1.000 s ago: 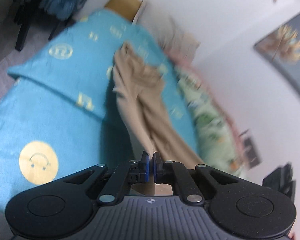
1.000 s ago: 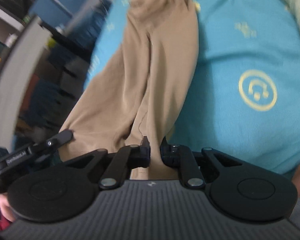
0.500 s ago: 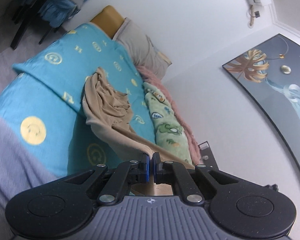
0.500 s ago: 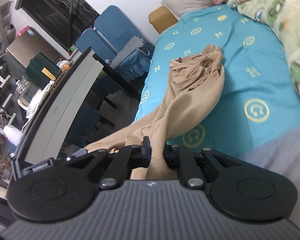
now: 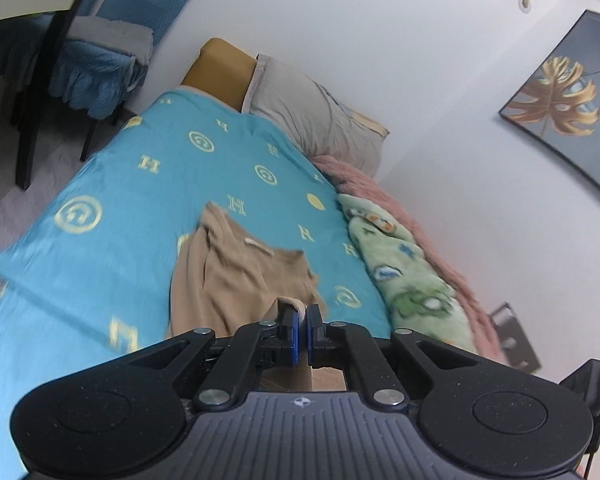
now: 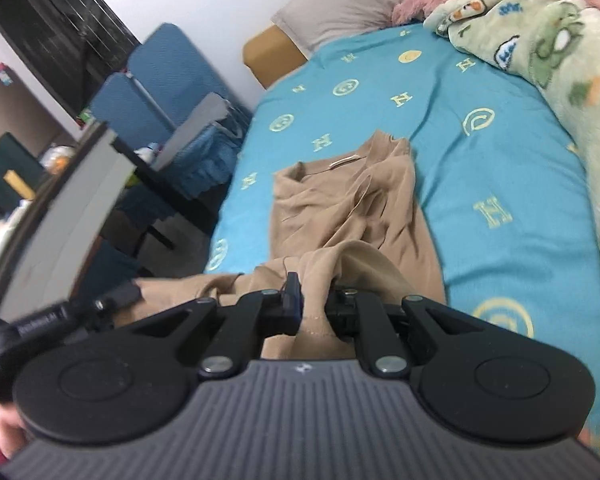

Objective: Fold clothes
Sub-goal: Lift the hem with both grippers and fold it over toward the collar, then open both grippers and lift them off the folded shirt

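Note:
A tan garment [image 5: 236, 276] [image 6: 340, 208] lies stretched along the turquoise bedspread [image 5: 112, 184] [image 6: 496, 168], its collar end with a pale label pointing toward the pillows. My left gripper [image 5: 300, 322] is shut on a hem edge of the tan garment at its near end. My right gripper [image 6: 314, 298] is shut on another bunch of the same hem, and cloth hangs down between its fingers. The other gripper [image 6: 56, 316] shows at the lower left of the right wrist view, with tan cloth leading to it.
A green cartoon blanket [image 5: 404, 276] [image 6: 548, 44] and a pink fuzzy blanket [image 5: 384, 200] lie along the bed's wall side. A grey pillow [image 5: 316, 112] sits at the head. Blue chairs [image 6: 160, 80] and a dark table [image 6: 80, 200] stand beside the bed. A framed picture [image 5: 568, 108] hangs on the wall.
The garment has gone from hanging crumpled to lying spread flatter on the bedspread. Both grippers have come lower and nearer the bed, still holding the hem.

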A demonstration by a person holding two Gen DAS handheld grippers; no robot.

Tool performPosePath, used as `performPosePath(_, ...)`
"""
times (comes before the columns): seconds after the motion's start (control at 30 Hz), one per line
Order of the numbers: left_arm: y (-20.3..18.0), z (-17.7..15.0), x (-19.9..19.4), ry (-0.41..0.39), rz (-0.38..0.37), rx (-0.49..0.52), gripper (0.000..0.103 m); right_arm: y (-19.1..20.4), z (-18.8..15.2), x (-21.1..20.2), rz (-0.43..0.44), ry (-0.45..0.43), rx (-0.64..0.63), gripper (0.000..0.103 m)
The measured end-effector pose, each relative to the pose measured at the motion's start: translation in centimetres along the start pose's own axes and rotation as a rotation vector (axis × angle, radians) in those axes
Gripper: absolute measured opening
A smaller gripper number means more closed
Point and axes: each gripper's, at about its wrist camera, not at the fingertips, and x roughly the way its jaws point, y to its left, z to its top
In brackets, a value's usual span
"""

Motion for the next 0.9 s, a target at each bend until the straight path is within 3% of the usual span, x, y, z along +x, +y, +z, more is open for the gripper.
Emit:
performPosePath(0.23, 2.7, 0.1, 10.4, 0.026, 0.117, 0.145, 0.004, -3.3, 2.1, 9.7, -0.052, 0.061, -0.016, 0.012)
performPosePath(0.43, 6.5, -1.3, 17.2, 0.06, 0.216, 0.23, 0.005, -4.1, 1.8, 17.0, -0.129, 0.109, -0.12, 0.013)
performPosePath(0.67, 8.1, -2.4, 20.1, 0.122, 0.247, 0.268, 0.007, -4.3, 0.9, 18.9, -0.177, 0.116, -0.172, 0.013)
performPosePath(0.73, 7.1, -2.6, 18.8, 0.106, 0.25, 0.285, 0.014, -4.0, 0.7, 18.6, -0.186, 0.108, -0.185, 0.013)
performPosePath(0.9, 4.7, -2.9, 15.2, 0.064, 0.254, 0.328, 0.052, -2.7, 0.3, 16.5, -0.207, 0.074, -0.184, 0.019)
